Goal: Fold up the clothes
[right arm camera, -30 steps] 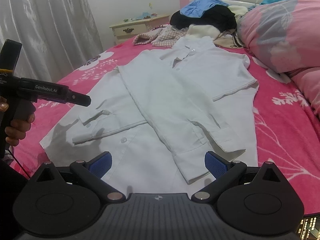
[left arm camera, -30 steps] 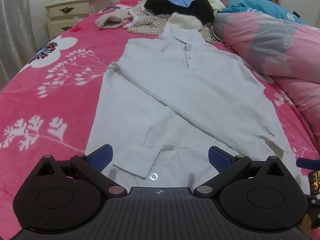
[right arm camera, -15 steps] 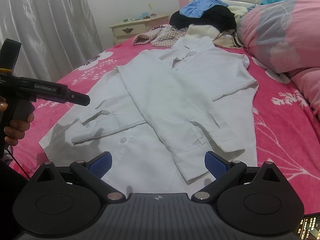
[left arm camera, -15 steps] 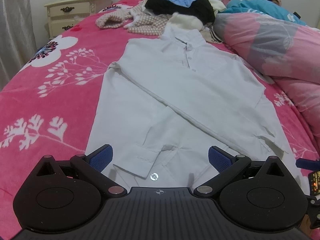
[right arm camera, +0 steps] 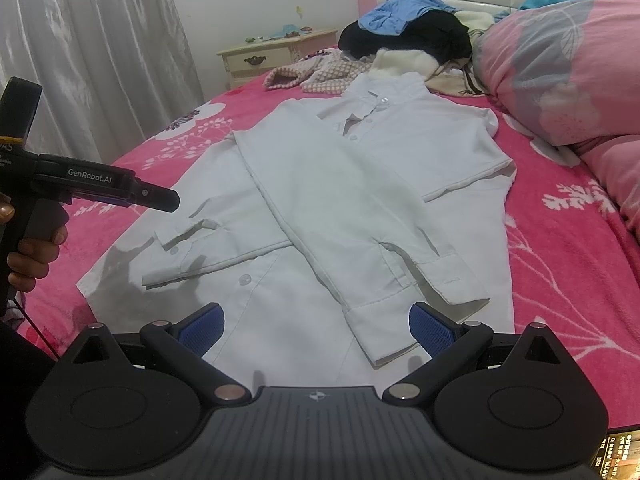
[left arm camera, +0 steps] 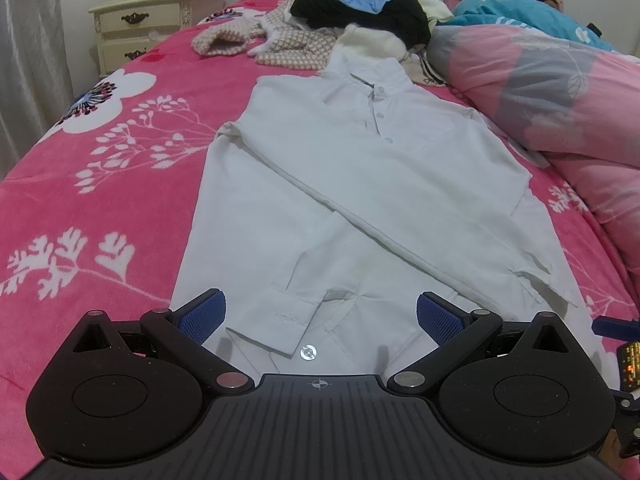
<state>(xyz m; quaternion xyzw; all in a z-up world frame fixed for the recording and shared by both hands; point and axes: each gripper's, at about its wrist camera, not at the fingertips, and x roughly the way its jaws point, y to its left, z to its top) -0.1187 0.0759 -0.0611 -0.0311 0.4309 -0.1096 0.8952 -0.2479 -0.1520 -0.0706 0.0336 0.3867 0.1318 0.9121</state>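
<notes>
White shirt (left arm camera: 360, 184) lies flat on the bed (left arm camera: 100, 200), sleeves crossed; left hand-held gripper (left arm camera: 320, 316) and right hand-held gripper (right arm camera: 316, 322) hover released near its hem.

White shirt (left arm camera: 360, 184) of smooth matt woven cloth, bedspread (left arm camera: 100, 200) of fuzzy fleece, gripper pads (right arm camera: 200, 328) of ribbed blue rubber, curtain (right arm camera: 100, 40) of glossy satin, nightstand (left arm camera: 152, 24) of painted wood.

The left gripper (right arm camera: 158, 196) reads "GenRobot.AI".
</notes>
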